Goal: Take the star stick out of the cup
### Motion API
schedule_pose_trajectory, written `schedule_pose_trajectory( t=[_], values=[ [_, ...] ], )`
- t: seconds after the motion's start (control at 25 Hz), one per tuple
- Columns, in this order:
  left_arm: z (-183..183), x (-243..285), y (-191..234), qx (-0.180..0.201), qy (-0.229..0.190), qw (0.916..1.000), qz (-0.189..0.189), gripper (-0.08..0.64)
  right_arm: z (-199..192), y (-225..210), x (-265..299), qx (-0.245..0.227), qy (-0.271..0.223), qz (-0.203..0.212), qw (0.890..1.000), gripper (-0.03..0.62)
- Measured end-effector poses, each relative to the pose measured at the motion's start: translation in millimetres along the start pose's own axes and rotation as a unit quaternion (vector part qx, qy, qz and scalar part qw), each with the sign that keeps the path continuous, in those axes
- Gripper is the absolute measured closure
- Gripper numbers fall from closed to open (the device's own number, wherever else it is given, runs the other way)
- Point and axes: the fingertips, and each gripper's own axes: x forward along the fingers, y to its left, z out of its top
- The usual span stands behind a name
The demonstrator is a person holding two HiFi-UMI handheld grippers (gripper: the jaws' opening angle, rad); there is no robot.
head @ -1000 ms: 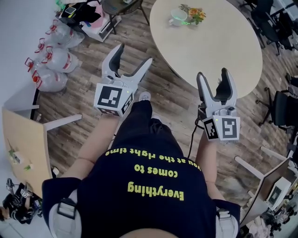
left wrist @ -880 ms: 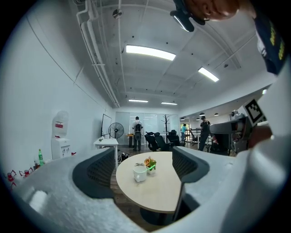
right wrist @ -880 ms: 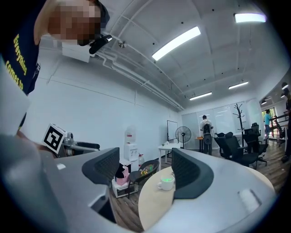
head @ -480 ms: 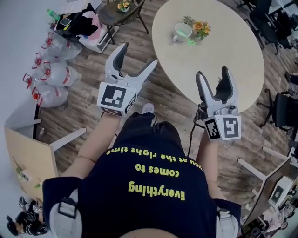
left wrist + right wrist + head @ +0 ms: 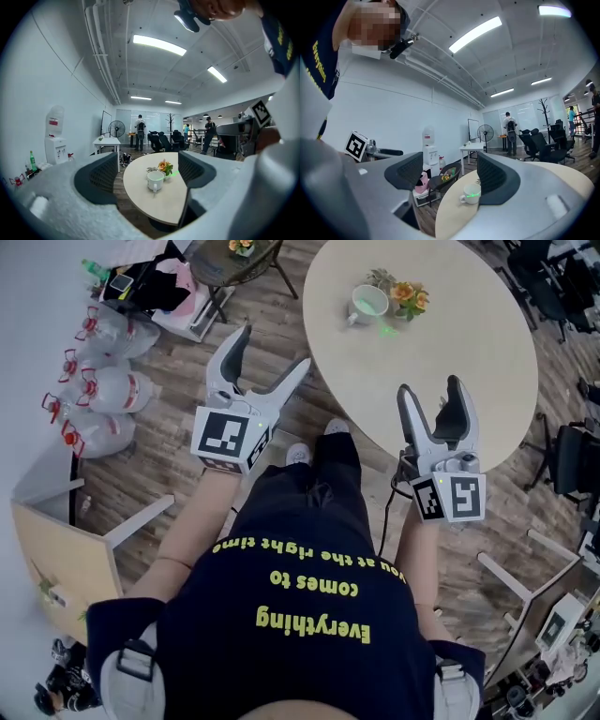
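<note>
A white cup (image 5: 367, 304) stands on the round beige table (image 5: 450, 352), next to a small bunch of orange flowers (image 5: 411, 298). A green glow (image 5: 384, 329) shows beside the cup; I cannot make out the star stick's shape. My left gripper (image 5: 272, 351) hangs over the floor, short of the table's near edge. It is open with nothing between its jaws, which have just been opening slightly. My right gripper (image 5: 431, 390) is open and empty over the table's near rim. The left gripper view frames the cup (image 5: 154, 180) between the jaws, far off. The right gripper view shows the cup (image 5: 469, 194) too.
Large water bottles (image 5: 94, 390) lie on the floor at the left, by a wooden desk (image 5: 52, 540). A dark low stool (image 5: 239, 259) stands left of the table. Office chairs (image 5: 574, 460) are at the right. People (image 5: 139, 131) stand far back in the room.
Both grippers have moved forward toward the table. The table's edge and the cup now lie closer to them. Both stay open and empty.
</note>
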Motion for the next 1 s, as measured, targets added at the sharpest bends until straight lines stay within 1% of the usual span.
schedule_pose_trajectory(
  t=[0.12,0.36,0.72,0.88,1.0],
  values=[
    [0.6,16.5,5.4,-0.001,0.003,0.9999,0.011,0.153,0.4,-10.6,20.1,0.003,0.001,0.015,1.000,0.236],
    [15.3,59.3,8.5,0.006,-0.003,0.9997,0.024,0.153,11.6,-41.5,57.7,0.002,-0.008,0.042,0.999,0.236],
    [20.1,124.0,1.1,0.008,0.002,0.9991,0.043,0.153,15.6,-111.1,87.3,0.006,-0.007,0.052,0.999,0.236],
    [18.2,143.5,4.5,0.004,0.006,0.9984,0.055,0.155,11.6,-126.5,102.9,0.008,-0.001,0.065,0.998,0.236],
    [17.5,156.7,6.7,0.001,0.009,0.9984,0.055,0.153,9.2,-134.1,111.4,0.010,0.004,0.067,0.998,0.236]
  ],
)
